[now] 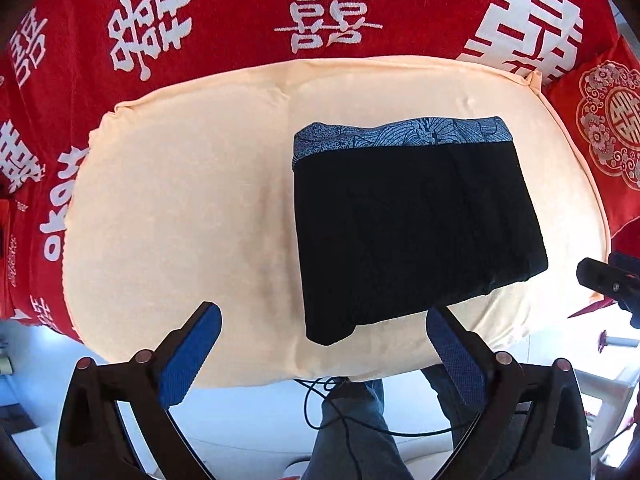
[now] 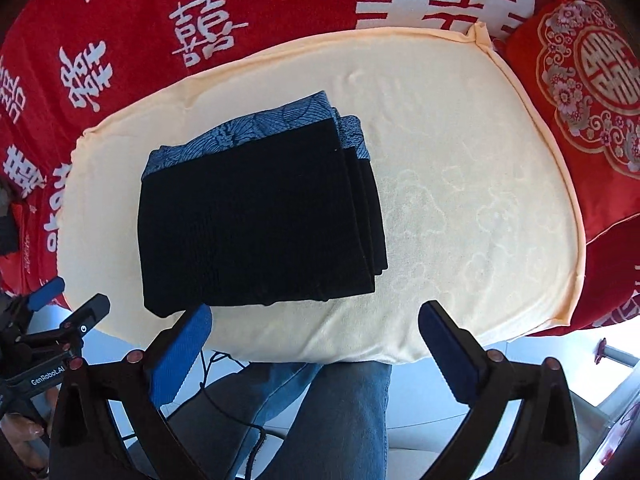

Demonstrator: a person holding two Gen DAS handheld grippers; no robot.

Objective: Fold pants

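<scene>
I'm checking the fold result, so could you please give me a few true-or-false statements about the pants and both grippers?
1. The pants lie folded in a compact stack on the cream towel. True.
2. The left gripper is clamped on the pants. False: it is open and holds nothing.
3. The right gripper is open. True.
4. The patterned waistband lies at the near edge. False: it is at the far edge.

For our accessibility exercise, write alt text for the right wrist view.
Black pants with a blue patterned waistband lie folded into a compact stack on a cream towel-covered pad, over a red blanket with white characters. The open right gripper hovers at the pad's near edge, touching nothing.
</scene>
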